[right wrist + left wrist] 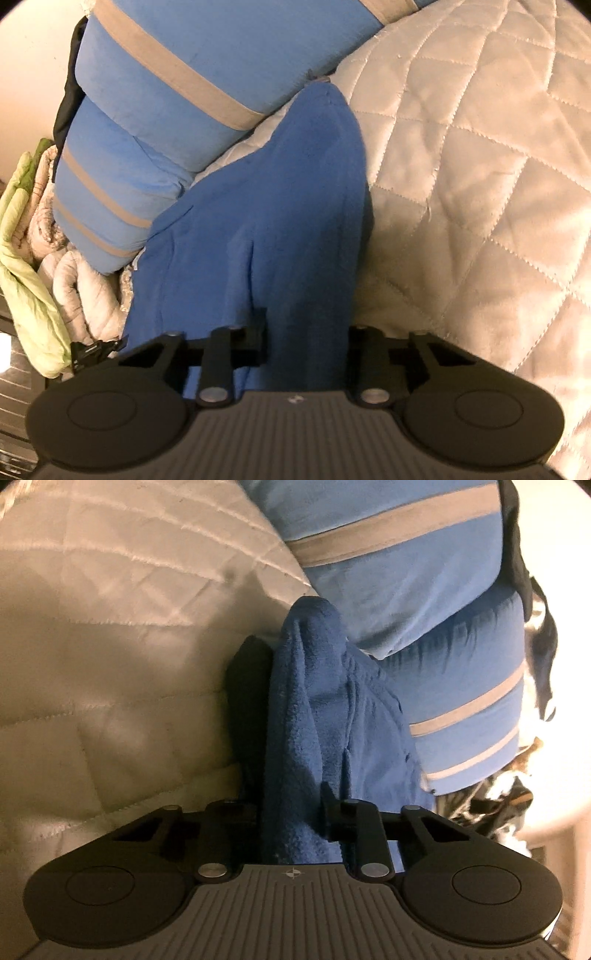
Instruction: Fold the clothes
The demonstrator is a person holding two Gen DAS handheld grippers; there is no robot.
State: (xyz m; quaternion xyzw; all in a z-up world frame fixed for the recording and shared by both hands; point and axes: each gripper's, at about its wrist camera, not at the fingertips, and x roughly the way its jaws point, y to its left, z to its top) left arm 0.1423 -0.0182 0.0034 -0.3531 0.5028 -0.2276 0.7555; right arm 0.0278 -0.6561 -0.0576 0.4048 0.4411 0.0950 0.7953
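A dark blue fleece garment [314,716] lies bunched on the quilted bed. In the left wrist view my left gripper [295,664] is shut on a thick fold of it. Its black left finger [247,679] shows beside the cloth, and the other finger is buried under the fleece. In the right wrist view the same blue garment [288,206] runs up between the jaws of my right gripper [306,229], which is shut on it. The cloth drapes over both right fingers and hides their tips.
A beige quilted bedspread [110,646] [480,184] covers the bed. Light blue cushions with grey stripes [406,572] [177,92] lie just beyond the garment. A pale green cloth [26,229] and a rolled pale quilt [77,273] sit at the left edge.
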